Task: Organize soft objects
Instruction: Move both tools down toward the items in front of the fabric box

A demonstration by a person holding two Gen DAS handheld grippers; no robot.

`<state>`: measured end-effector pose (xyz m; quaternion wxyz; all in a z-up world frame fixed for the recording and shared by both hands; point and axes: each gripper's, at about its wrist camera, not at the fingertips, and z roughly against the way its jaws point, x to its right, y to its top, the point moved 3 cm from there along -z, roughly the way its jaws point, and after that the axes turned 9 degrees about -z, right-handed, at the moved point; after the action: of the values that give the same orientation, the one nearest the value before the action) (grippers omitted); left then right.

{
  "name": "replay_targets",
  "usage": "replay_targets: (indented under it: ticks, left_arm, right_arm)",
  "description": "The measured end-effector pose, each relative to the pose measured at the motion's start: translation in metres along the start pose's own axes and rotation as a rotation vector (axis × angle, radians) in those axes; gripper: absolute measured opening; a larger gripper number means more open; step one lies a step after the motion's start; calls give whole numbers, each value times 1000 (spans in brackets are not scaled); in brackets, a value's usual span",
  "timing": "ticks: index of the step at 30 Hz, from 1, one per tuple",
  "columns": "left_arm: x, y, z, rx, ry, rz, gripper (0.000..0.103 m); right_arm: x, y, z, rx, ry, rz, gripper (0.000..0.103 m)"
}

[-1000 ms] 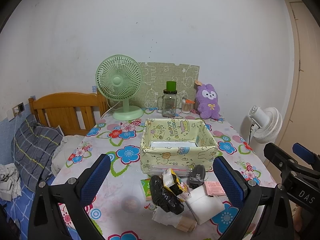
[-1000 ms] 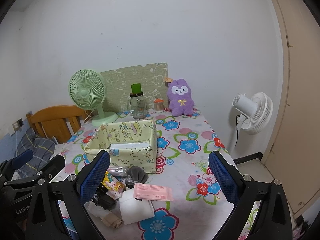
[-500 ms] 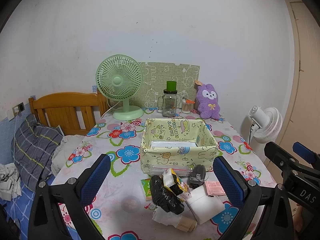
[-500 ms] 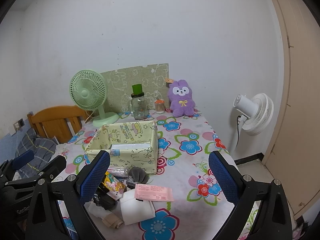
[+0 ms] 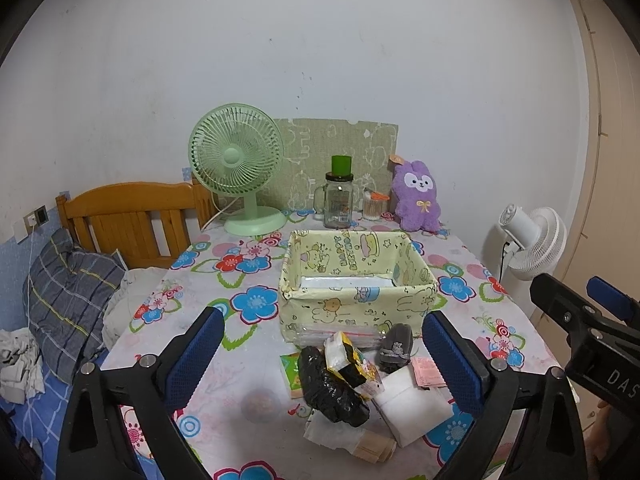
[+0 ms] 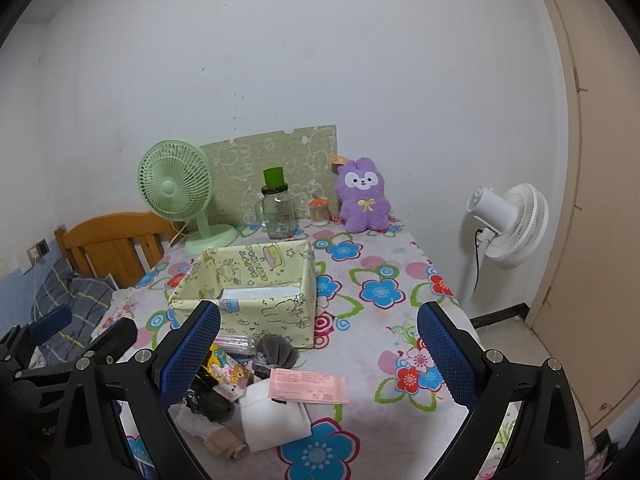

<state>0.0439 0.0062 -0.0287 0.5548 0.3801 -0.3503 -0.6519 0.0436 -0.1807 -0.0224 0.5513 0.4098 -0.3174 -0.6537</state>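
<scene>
Almost nothing has shifted: my left gripper point(image 5: 320, 360) and right gripper point(image 6: 318, 354) still hover, fingers spread and empty. The heap of soft packets point(image 5: 352, 384) lies untouched just before the pale yellow cartoon-print fabric box point(image 5: 356, 276) (sorting not begun).

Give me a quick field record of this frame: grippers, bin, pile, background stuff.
left gripper: open, holding nothing
right gripper: open, holding nothing
fabric bin: yellow, upright on the floral table, a white flat item inside
pile: loose in front of bin; black bundle, white folded cloth, grey item, pink packet
back of table: green fan, glass jar, purple plush
</scene>
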Motion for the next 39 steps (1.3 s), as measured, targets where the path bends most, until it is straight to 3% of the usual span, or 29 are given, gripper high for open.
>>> replay_targets:
  ticks: [22,31,39]
  left_arm:
    - [19,-28,-53,-114,-52,-30,88]
    - [19,-39,-81,-185,-81,-11,77]
    - [22,-46,-101,-236,-104,-4,60]
  right_arm:
    - [-12,-31,-50,-83,31,6,96]
    - [-15,-42,-77,-131,37,-1,93]
    - [-16,-49,-100,-175,30,1,92]
